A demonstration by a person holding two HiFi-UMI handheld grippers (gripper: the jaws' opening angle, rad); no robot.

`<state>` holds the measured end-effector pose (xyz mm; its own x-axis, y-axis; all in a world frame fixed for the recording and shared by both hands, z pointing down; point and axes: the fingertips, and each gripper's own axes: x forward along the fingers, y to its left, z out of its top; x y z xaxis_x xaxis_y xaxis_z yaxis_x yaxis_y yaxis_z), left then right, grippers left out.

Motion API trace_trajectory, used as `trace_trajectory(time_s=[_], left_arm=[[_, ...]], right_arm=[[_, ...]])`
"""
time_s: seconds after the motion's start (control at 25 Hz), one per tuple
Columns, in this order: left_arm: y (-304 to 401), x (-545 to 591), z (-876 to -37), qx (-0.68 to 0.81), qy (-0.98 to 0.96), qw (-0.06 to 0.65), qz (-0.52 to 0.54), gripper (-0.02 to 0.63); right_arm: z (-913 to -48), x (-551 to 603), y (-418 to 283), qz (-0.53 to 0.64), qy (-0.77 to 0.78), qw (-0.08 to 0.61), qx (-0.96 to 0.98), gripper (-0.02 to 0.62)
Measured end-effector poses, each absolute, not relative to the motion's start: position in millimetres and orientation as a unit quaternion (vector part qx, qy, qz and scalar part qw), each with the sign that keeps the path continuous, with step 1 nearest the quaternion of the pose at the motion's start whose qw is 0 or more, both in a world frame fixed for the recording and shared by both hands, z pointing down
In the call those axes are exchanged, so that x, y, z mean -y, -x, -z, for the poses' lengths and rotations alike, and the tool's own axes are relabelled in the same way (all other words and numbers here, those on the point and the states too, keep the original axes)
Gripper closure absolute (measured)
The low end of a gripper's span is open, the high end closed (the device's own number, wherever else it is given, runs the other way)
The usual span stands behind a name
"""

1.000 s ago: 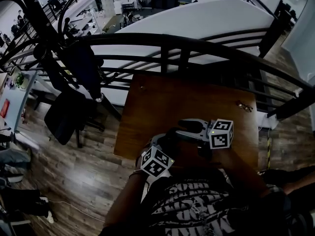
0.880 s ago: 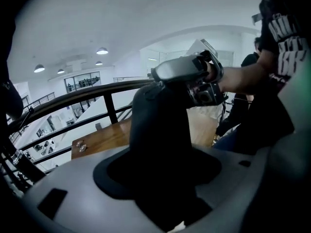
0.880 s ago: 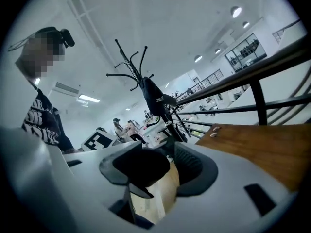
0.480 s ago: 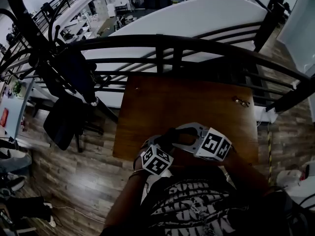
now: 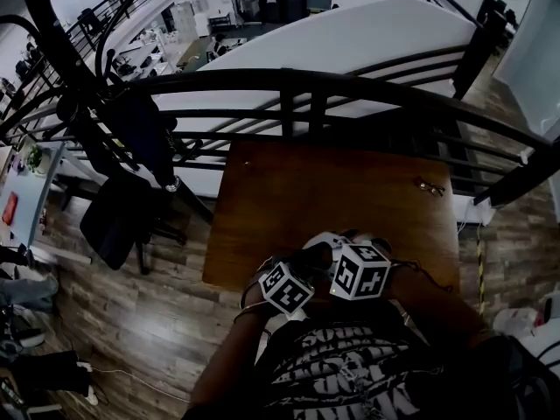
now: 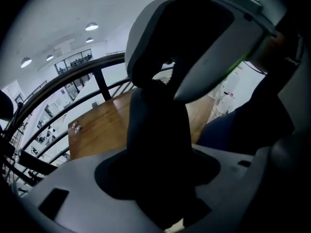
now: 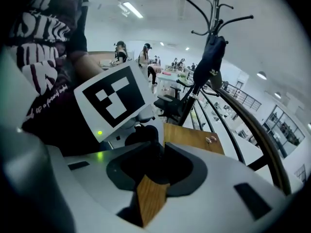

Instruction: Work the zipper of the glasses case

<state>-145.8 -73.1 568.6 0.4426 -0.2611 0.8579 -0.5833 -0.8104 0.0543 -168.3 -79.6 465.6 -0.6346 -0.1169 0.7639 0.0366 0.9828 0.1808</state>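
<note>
The desk (image 5: 332, 191) is a plain wooden top set against a black railing (image 5: 297, 86). Both grippers work at its near edge, close in front of the person's printed shirt (image 5: 350, 366), with their marker cubes almost side by side.

The left gripper (image 6: 158, 165) has the glasses case (image 6: 158, 125) between its jaws. The case is a dark body that fills the gap and rises out of it, above the near edge of the desk. These jaws have just been closing a little and now press on the case from both sides, wide apart because the case is wide. In the left gripper view the grey shell of the other gripper, with a small green light, curves over the top end of the case.

The right gripper (image 7: 162, 152) points down at a slant. Its jaws have just been closing and now stand nearly together, with only a narrow slit at the tips. Bare wood shows through the lower part of the gap. The tips sit right at the dark end of the case, but I cannot tell whether they pinch the zipper pull, which is too small and dark to see.

A pair of glasses (image 5: 429, 186) lies near the far right corner of the desk, well apart from the grippers. Left of the desk stands a coat rack (image 5: 87, 68) with a dark coat (image 5: 144, 129) hanging on it
</note>
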Motion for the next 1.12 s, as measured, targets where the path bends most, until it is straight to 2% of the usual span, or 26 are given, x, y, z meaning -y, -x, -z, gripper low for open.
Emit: trace_trajectory(time_s=[0.16, 0.4, 0.52, 0.68, 0.76, 0.84, 0.96, 1.04, 1.12], left_arm=[[147.1, 64.1, -575.4, 0.247, -0.828, 0.184, -0.469, 0.34], [139.6, 69.3, -568.9, 0.262, -0.845, 0.189, -0.425, 0.342], [135.6, 72.6, -559.4, 0.259, -0.858, 0.173, -0.408, 0.342], [124.7, 72.0, -545.7, 0.236, -0.886, 0.155, -0.368, 0.342], [120.4, 70.3, -541.8, 0.225, -0.894, 0.15, -0.358, 0.342], [127.5, 72.0, -544.2, 0.23, -0.892, 0.162, -0.353, 0.344], [156.6, 77.9, -550.8, 0.265, -0.877, 0.19, -0.353, 0.345], [171.8, 82.6, -550.1, 0.289, -0.861, 0.179, -0.377, 0.344], [179.6, 88.2, -545.0, 0.312, -0.845, 0.163, -0.404, 0.345]], right_arm=[[-472.3, 71.5, 168.7, 0.108, 0.001, 0.449, 0.887, 0.558], [-460.8, 77.1, 165.8, 0.092, -0.041, 0.409, 0.907, 0.574], [-451.4, 80.9, 162.1, 0.055, -0.069, 0.367, 0.926, 0.574], [-435.0, 84.5, 156.1, -0.055, -0.084, 0.261, 0.96, 0.575], [-427.2, 85.6, 148.4, -0.072, -0.091, 0.232, 0.966, 0.574], [-425.5, 98.3, 129.5, -0.055, -0.126, 0.24, 0.961, 0.598], [-439.2, 120.4, 92.1, -0.018, -0.158, 0.312, 0.937, 0.598], [-437.5, 119.3, 88.3, 0.004, -0.15, 0.339, 0.929, 0.598], [-425.2, 109.6, 104.9, 0.02, -0.14, 0.335, 0.931, 0.598]])
